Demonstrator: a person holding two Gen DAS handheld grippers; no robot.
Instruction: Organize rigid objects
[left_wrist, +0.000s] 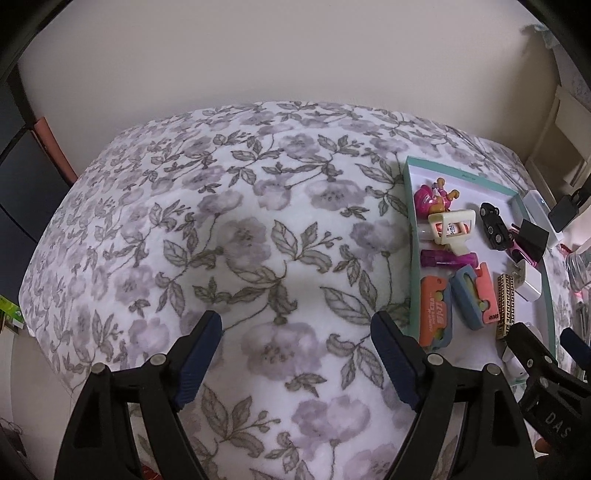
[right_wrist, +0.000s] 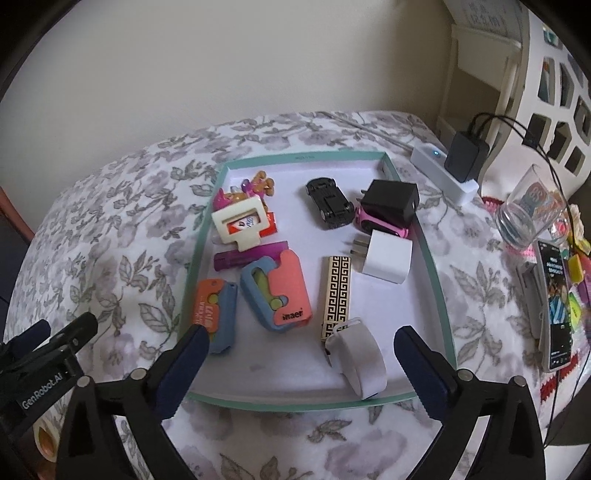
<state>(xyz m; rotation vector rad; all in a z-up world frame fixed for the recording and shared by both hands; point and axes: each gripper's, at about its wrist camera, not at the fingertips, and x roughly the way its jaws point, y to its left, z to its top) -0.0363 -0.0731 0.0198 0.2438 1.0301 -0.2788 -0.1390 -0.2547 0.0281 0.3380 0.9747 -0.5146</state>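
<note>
A teal-rimmed white tray (right_wrist: 303, 157) lies on a floral cloth. It holds a black toy car (right_wrist: 328, 201), a pink toy car (right_wrist: 376, 223), a black charger (right_wrist: 391, 199), a white charger (right_wrist: 388, 258), a gold patterned bar (right_wrist: 338, 291), two coral-and-blue blocks (right_wrist: 280, 291), a purple stick (right_wrist: 240, 258), a cream frame toy (right_wrist: 243, 221) and a pink figure (right_wrist: 255, 186). My right gripper (right_wrist: 303, 334) stands open over the tray's near edge. A white case (right_wrist: 360, 354) lies between its fingers, untouched. My left gripper (left_wrist: 297, 321) hangs open over bare cloth, left of the tray (left_wrist: 410, 206).
Right of the tray stand a white power strip (right_wrist: 443, 170) with a black adapter (right_wrist: 467, 155), a drinking glass (right_wrist: 532, 210) and a phone (right_wrist: 556, 306), with cables trailing. A tape roll (right_wrist: 44, 439) sits at the lower left. A wall runs behind the table.
</note>
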